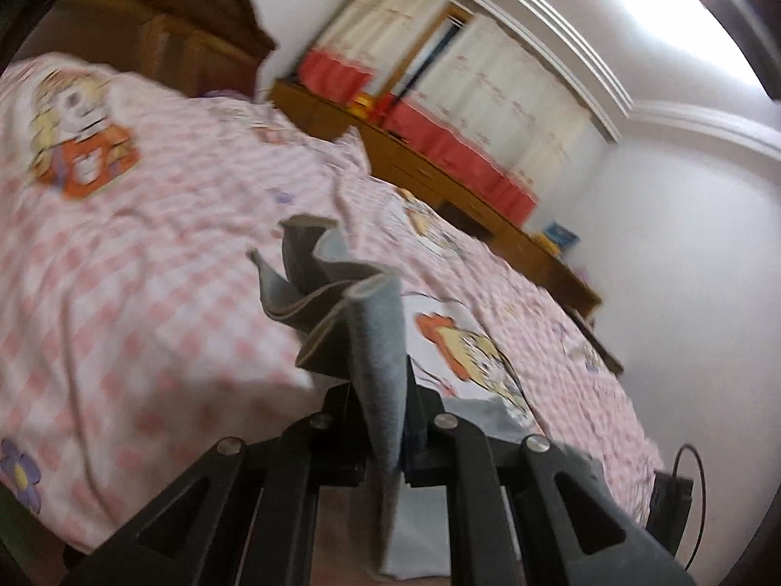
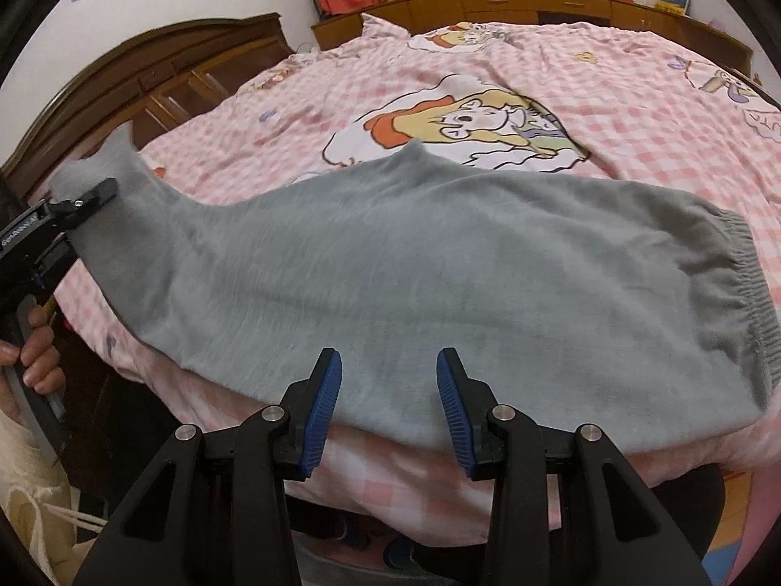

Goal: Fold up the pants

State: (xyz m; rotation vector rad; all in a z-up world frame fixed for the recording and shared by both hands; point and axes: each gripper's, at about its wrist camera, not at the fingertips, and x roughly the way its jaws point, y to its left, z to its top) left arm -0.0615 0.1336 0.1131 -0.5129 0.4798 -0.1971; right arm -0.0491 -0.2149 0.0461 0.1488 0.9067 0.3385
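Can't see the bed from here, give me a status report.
Left gripper shut on pants leg end, lifted. Right gripper open over pants' near edge. Nothing in the way.

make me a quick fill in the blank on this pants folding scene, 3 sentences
1. The left gripper is shut on the leg end of the ____ pants.
2. The right gripper hangs with its jaws ____ above the near edge of the pants.
3. The pants lie on a bed cover checked in white and ____.

Missing words: grey; open; pink

Matt fleecy pants (image 2: 390,263); wooden headboard (image 2: 146,78) (glossy).
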